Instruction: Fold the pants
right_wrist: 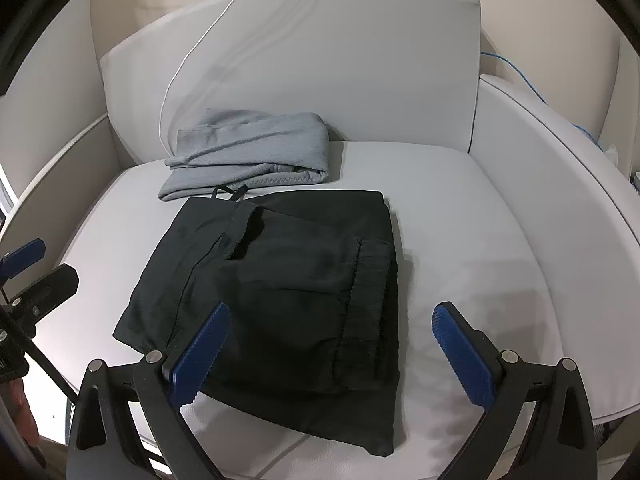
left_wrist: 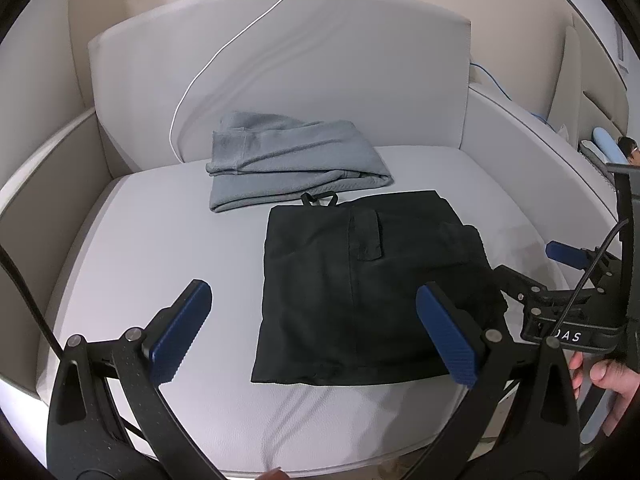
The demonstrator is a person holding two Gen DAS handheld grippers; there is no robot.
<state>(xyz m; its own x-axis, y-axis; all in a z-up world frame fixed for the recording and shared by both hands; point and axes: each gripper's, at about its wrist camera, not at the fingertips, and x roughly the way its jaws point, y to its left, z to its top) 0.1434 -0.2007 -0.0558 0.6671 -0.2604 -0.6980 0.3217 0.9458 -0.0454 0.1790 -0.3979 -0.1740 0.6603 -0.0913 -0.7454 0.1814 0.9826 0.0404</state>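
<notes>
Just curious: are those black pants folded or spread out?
Folded: the black pants lie as a compact rectangle, layers stacked, on the chair seat.

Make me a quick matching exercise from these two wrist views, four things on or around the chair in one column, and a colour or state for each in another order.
Things:
1. black pants
2. grey garment
3. left claw
4. cable on the backrest

States:
A. white, trailing down the cushion
B. open, holding nothing
C. folded, nearest the front of the seat
D. folded, against the backrest

Pairs: 1-C, 2-D, 3-B, 4-A
</notes>
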